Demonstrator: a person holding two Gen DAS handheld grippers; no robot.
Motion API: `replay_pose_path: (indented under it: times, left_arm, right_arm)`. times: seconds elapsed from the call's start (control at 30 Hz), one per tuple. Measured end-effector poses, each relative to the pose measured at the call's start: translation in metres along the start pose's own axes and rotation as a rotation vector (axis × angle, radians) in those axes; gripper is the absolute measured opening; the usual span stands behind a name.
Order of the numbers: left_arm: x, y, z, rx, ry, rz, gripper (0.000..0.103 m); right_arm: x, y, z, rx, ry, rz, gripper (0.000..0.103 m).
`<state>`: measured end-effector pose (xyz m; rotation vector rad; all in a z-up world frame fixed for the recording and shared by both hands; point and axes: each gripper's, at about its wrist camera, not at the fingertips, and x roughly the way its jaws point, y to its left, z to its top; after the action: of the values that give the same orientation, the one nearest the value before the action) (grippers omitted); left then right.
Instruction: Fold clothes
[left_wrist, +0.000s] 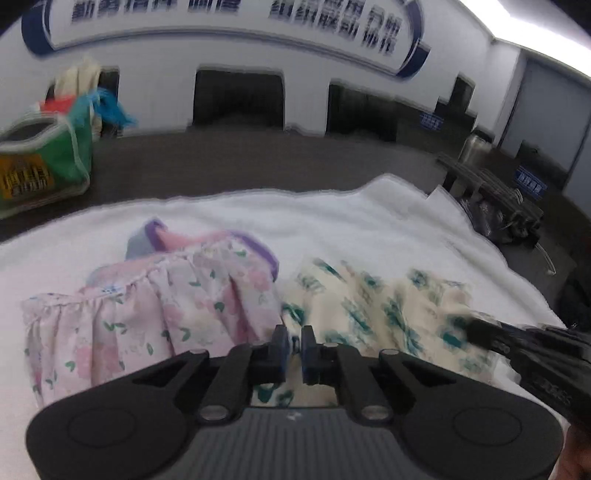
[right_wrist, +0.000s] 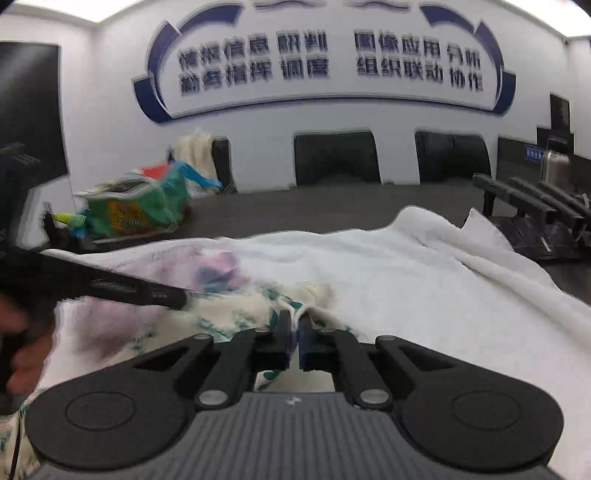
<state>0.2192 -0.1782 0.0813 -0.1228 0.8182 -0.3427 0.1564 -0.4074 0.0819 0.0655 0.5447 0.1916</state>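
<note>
Tools both pinch the cream leafy cloth (left_wrist: 388, 306): left tool (left_wrist: 293, 343) and right tool (right_wrist: 294, 332), likely opposite ends.

A green bag (right_wrist: 144, 212) sits on the dark worktop (right_wrist: 314, 210) beyond the white towel (right_wrist: 424, 280); black chairs (right_wrist: 336, 158) line the wall under blue lettering (right_wrist: 328, 61).

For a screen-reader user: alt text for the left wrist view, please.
The left hand-held gripper pinches the edge of a cream garment with teal print, beside a pink floral dress on a white towel.
</note>
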Motion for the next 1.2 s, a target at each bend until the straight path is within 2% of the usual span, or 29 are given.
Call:
replay_pose_path:
  times: [0.03, 0.1, 0.13, 0.17, 0.2, 0.23, 0.27, 0.37, 0.43, 0.5, 0.6, 0.63, 0.7, 0.73, 0.77, 0.8, 0.83, 0.87, 0.9, 0.93, 1.03, 1.1, 1.13, 1.2]
  left_arm:
    - [-0.013, 0.004, 0.002, -0.011, -0.002, -0.026, 0.005]
    - [-0.058, 0.016, 0.0, -0.005, -0.04, -0.105, 0.012]
    - [-0.091, 0.029, -0.007, 0.013, -0.078, -0.153, 0.024]
    - [-0.126, 0.043, -0.017, 0.031, -0.12, -0.202, 0.045]
    - [-0.155, 0.058, -0.028, 0.05, -0.159, -0.244, 0.056]
    - [-0.183, 0.074, -0.042, 0.089, -0.195, -0.271, 0.07]
    - [-0.208, 0.088, -0.057, 0.144, -0.224, -0.278, 0.071]
    - [-0.245, 0.125, -0.105, 0.268, -0.268, -0.199, 0.071]
    - [-0.238, 0.153, -0.136, 0.287, -0.191, -0.165, 0.071]
    - [-0.218, 0.17, -0.158, 0.281, -0.103, -0.13, 0.071]
    - [-0.186, 0.181, -0.181, 0.297, -0.014, -0.052, 0.064]
    - [-0.178, 0.186, -0.185, 0.28, 0.003, -0.067, 0.064]
    - [-0.172, 0.194, -0.189, 0.215, 0.027, -0.135, 0.043]
    - [-0.172, 0.194, -0.19, 0.185, 0.037, -0.155, 0.019]
    - [-0.173, 0.195, -0.192, 0.16, 0.045, -0.17, 0.01]
    - [-0.176, 0.195, -0.195, 0.123, 0.046, -0.182, 0.01]
    - [-0.179, 0.196, -0.198, 0.081, 0.044, -0.193, 0.007]
    - [-0.183, 0.197, -0.202, 0.039, 0.043, -0.205, 0.006]
    - [-0.187, 0.198, -0.206, -0.003, 0.041, -0.216, 0.006]
    - [-0.193, 0.194, -0.215, -0.052, 0.038, -0.245, 0.006]
    - [-0.215, 0.176, -0.247, -0.21, 0.027, -0.358, 0.005]
    - [-0.228, 0.16, -0.268, -0.295, 0.017, -0.432, 0.005]
    - [-0.232, 0.149, -0.277, -0.317, 0.009, -0.468, 0.005]
    - [-0.234, 0.136, -0.285, -0.282, 0.02, -0.535, 0.008]
  right_arm:
    - [0.024, -0.007, 0.01, 0.024, 0.055, -0.01, 0.004]
    - [0.058, -0.008, 0.015, 0.022, 0.158, -0.045, 0.007]
    - [0.058, -0.001, 0.013, -0.017, 0.147, -0.062, 0.01]
    - [0.054, 0.007, 0.01, -0.056, 0.125, -0.078, 0.021]
    - [0.038, 0.015, 0.004, -0.094, 0.073, -0.092, 0.034]
    - [0.023, 0.022, -0.002, -0.129, 0.019, -0.103, 0.058]
    - [0.003, 0.029, -0.01, -0.161, -0.042, -0.099, 0.063]
    - [-0.069, 0.057, -0.048, -0.286, -0.159, 0.047, 0.063]
    - [-0.107, 0.082, -0.081, -0.375, -0.188, 0.218, 0.064]
    - [-0.127, 0.118, -0.114, -0.489, -0.134, 0.346, 0.065]
    - [-0.132, 0.172, -0.15, -0.581, -0.05, 0.422, 0.065]
    - [-0.135, 0.189, -0.161, -0.628, -0.039, 0.463, 0.065]
    - [-0.144, 0.215, -0.177, -0.723, -0.074, 0.523, 0.065]
    - [-0.147, 0.225, -0.183, -0.766, -0.096, 0.55, 0.065]
    - [-0.147, 0.233, -0.186, -0.793, -0.112, 0.568, 0.065]
    - [-0.144, 0.24, -0.189, -0.801, -0.115, 0.568, 0.064]
    - [-0.14, 0.246, -0.191, -0.81, -0.112, 0.569, 0.055]
    - [-0.134, 0.249, -0.193, -0.821, -0.097, 0.571, 0.028]
    - [-0.128, 0.253, -0.195, -0.831, -0.082, 0.572, 0.012]
    - [-0.125, 0.252, -0.195, -0.84, -0.067, 0.575, 0.006]
    - [-0.136, 0.224, -0.192, -0.843, -0.037, 0.582, 0.005]
    - [-0.157, 0.197, -0.187, -0.813, -0.031, 0.541, 0.005]
    - [-0.169, 0.181, -0.184, -0.789, -0.029, 0.507, 0.005]
    - [-0.193, 0.152, -0.182, -0.752, -0.024, 0.44, 0.005]
